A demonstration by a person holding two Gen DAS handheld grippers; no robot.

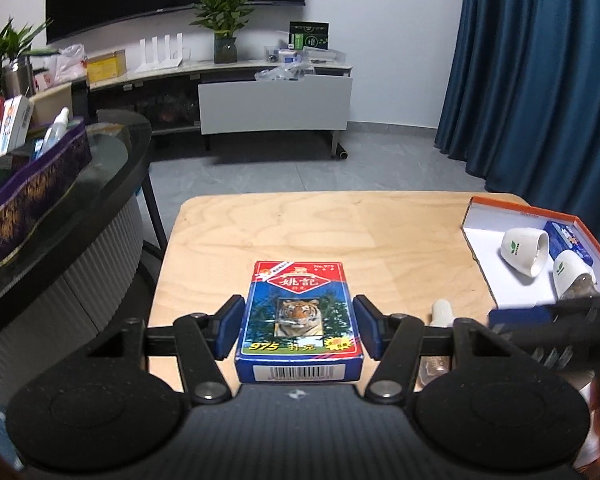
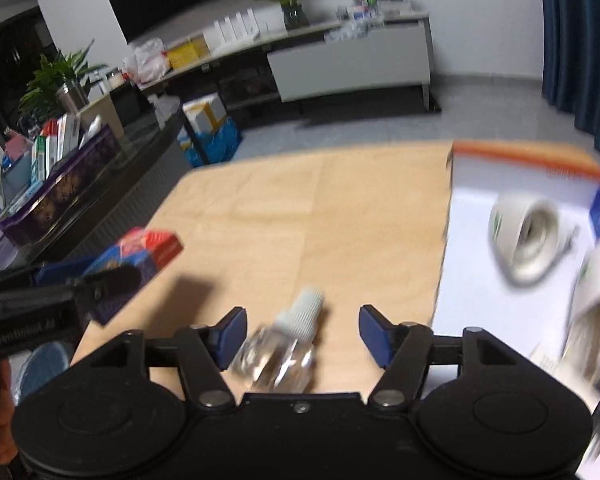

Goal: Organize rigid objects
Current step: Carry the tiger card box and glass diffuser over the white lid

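Left wrist view: the left gripper (image 1: 299, 330) straddles a playing-card box (image 1: 298, 322) on the wooden table (image 1: 300, 228), pads just beside its long sides — stiff, light cardboard. The right gripper (image 2: 302, 334) gapes around a small glass bottle (image 2: 278, 350), slippery, fragile. The orange-rimmed tray (image 1: 482, 258) holds two white cups (image 1: 526, 251).

blue tiger playing card box (image 1: 298, 322) lying flat on the wood table, clear glass bottle (image 2: 278, 354) with white cap on its side, two white cups (image 1: 525, 249) tipped over inside the orange-rimmed box (image 1: 485, 201)
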